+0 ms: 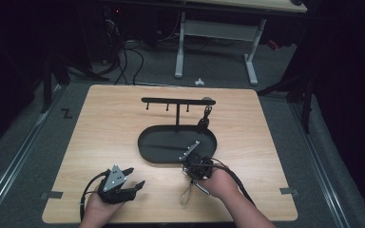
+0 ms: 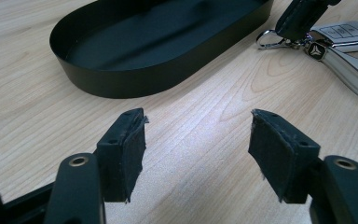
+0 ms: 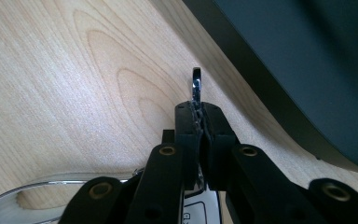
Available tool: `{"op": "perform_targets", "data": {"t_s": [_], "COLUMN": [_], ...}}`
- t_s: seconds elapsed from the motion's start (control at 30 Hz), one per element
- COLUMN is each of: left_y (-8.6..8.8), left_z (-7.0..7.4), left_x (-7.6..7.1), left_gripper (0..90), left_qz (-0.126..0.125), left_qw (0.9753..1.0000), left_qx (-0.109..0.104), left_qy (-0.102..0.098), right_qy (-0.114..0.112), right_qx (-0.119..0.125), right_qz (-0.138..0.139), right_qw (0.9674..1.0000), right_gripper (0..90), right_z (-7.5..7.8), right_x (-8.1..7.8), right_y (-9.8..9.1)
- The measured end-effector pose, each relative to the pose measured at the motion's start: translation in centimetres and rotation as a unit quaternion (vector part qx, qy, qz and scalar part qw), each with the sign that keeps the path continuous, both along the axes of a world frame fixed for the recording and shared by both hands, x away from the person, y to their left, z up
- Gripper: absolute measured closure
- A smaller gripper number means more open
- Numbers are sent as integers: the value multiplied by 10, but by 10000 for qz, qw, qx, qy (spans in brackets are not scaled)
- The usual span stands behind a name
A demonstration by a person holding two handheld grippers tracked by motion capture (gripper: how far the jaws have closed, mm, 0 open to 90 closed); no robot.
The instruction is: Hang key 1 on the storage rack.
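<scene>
My right gripper [image 3: 199, 114] has its jaws pressed tight on a shiny metal clip [image 3: 196, 84] that sticks up between them. The clip belongs to a car key [image 2: 342, 32] with a big silver loop [image 3: 42, 193], and the key lies on the desk [image 1: 100, 128] right by my right hand [image 1: 221, 183]. Just past the clip I see the black oval tray [image 1: 164, 147], very near. A black rack [image 1: 177, 101] with small hooks stands in the tray, and something dark hangs from its right end. My left gripper [image 2: 198, 140] has its jaws wide apart, holding nothing, above bare wood near the tray.
</scene>
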State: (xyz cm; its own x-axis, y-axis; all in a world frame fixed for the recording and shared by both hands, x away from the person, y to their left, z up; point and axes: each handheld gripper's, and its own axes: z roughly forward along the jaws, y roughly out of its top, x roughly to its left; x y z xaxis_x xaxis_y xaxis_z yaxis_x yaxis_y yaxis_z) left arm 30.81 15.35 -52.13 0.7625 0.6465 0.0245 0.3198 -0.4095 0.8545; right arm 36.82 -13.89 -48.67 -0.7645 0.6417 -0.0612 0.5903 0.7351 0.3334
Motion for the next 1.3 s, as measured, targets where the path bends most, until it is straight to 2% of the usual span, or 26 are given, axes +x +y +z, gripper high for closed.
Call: {"op": "perform_targets", "data": {"t_s": [0.13, 0.17, 0.27, 0.33, 0.5, 0.8, 1.17, 1.3], "left_y": [0, 0, 0, 0, 0, 1, 1, 2], "left_z": [0, 0, 0, 0, 0, 1, 1, 2], "left_x": [0, 0, 0, 0, 0, 0, 0, -1], "left_gripper": [364, 364, 364, 364, 364, 364, 379, 373], "left_qz": [-4, -3, -5, -10, -12, 0, -30, -21], "left_qw": [10000, 10000, 10000, 10000, 10000, 10000, 9999, 9999], "left_qx": [10, 3, 4, 5, 3, -24, -120, -149], "left_qy": [-1, 0, 3, 7, 5, 9, 22, 3], "right_qy": [0, 34, 97, 154, 220, 307, 284, 365], "right_qx": [-59, -111, -49, -121, -81, -143, -247, -298], "right_qz": [-28, -73, -62, -45, -60, -37, 36, 22], "right_qw": [10000, 9999, 9999, 9998, 9997, 9994, 9993, 9989], "right_gripper": [854, 851, 840, 841, 850, 859, 862, 863], "right_z": [-1, -2, -5, -8, -8, -7, -7, -4], "right_x": [2, 2, 3, 4, 5, 6, 6, 7], "right_y": [-1, -1, -2, -1, -2, -1, 1, 2]}}
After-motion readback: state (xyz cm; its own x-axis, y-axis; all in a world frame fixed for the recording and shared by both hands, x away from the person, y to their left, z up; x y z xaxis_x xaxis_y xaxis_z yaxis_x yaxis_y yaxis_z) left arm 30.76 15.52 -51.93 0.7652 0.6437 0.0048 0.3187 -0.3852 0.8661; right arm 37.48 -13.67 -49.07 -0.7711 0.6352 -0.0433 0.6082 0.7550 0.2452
